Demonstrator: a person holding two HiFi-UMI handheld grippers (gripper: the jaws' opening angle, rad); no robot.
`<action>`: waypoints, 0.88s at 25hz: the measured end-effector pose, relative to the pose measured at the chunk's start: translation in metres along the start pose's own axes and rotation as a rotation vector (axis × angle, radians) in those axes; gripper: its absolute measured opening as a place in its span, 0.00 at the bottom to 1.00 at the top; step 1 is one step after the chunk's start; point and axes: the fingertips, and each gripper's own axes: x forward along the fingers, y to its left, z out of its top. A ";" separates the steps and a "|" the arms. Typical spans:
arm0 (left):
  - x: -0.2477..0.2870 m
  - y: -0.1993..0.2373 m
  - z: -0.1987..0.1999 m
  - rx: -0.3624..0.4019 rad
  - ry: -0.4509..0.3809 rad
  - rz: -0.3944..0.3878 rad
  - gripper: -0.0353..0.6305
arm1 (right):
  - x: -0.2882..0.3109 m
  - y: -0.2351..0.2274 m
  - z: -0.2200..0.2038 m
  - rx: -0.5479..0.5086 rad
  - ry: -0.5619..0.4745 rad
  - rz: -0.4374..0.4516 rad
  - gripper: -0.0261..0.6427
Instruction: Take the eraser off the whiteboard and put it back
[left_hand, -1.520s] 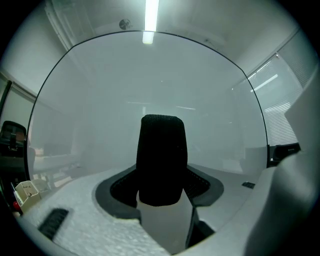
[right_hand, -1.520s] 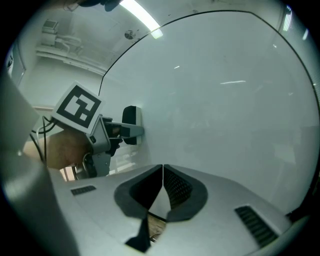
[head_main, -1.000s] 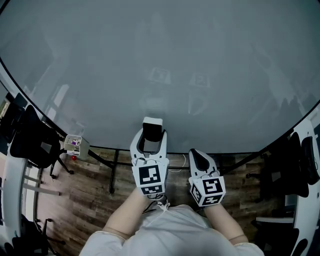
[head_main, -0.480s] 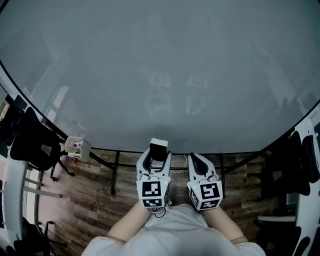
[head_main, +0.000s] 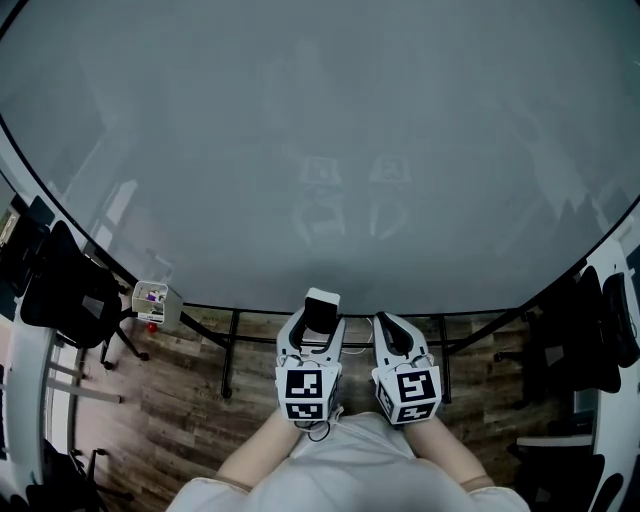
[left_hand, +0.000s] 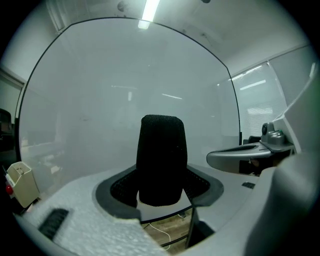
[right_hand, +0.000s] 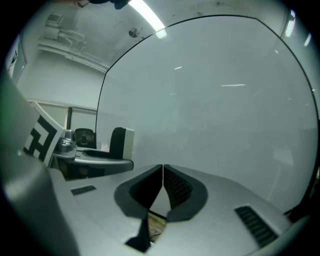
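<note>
The eraser (head_main: 320, 308), black felt with a white back, stands upright between the jaws of my left gripper (head_main: 320, 324), which is shut on it, in front of the lower edge of the big whiteboard (head_main: 320, 150). In the left gripper view the eraser's felt face (left_hand: 161, 160) fills the gap of the left gripper (left_hand: 161, 186), with the board behind it. My right gripper (head_main: 387, 326) hangs just to the right, shut with nothing in it. In the right gripper view the right gripper (right_hand: 163, 186) has its pads together, and the eraser (right_hand: 121, 142) shows at the left.
A small white holder (head_main: 152, 298) with markers hangs at the board's lower left edge. The board's black stand legs (head_main: 230, 350) rise from the wooden floor (head_main: 180, 400). Dark office chairs stand at the left (head_main: 60, 290) and at the right (head_main: 590, 320).
My left gripper has come down and toward the person with the eraser, and now sits level with the right gripper. The right gripper has hardly moved.
</note>
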 end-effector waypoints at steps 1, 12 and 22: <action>-0.001 0.000 0.001 -0.005 -0.004 0.002 0.45 | 0.000 0.000 0.000 0.000 0.000 0.000 0.08; -0.001 0.004 -0.005 -0.052 -0.004 0.005 0.45 | -0.001 0.004 -0.005 0.006 0.015 0.005 0.08; 0.013 0.013 0.054 -0.008 -0.092 0.012 0.45 | -0.003 0.006 -0.007 0.005 0.026 0.020 0.08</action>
